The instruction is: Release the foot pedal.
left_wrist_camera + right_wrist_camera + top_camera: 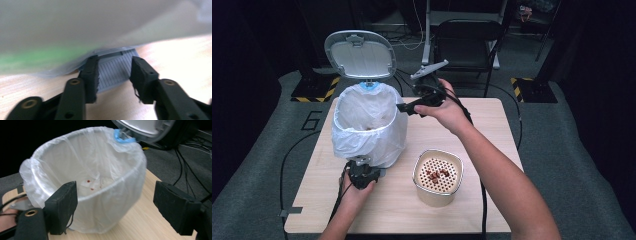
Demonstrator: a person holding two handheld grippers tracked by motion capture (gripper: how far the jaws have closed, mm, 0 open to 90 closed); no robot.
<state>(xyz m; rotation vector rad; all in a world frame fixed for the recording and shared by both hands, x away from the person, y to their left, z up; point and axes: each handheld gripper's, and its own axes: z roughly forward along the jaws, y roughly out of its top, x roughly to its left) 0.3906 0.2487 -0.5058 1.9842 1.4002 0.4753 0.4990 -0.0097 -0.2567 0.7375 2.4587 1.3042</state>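
A small bin lined with a white plastic bag (pixel 369 125) stands at the table's left, its grey lid (pixel 360 54) raised upright behind it. My left gripper (pixel 363 169) is at the bin's near base; its open jaws rest on either side of the grey ribbed pedal (pixel 113 68), under the bag's overhang. My right gripper (pixel 408 107) hovers at the bin's right rim, pointing left, open and holding nothing. Through its wide jaws (pixel 117 207) I look into the bag (pixel 82 170), where a few red bits (pixel 90 185) lie at the bottom.
A beige container with a perforated insert (pixel 438 177) holding red-brown pieces stands at the front centre of the wooden table (pixel 492 130). A black chair (pixel 467 40) and cables lie on the floor beyond the far edge. A blue bag tie (pixel 121 137) sits at the lid hinge.
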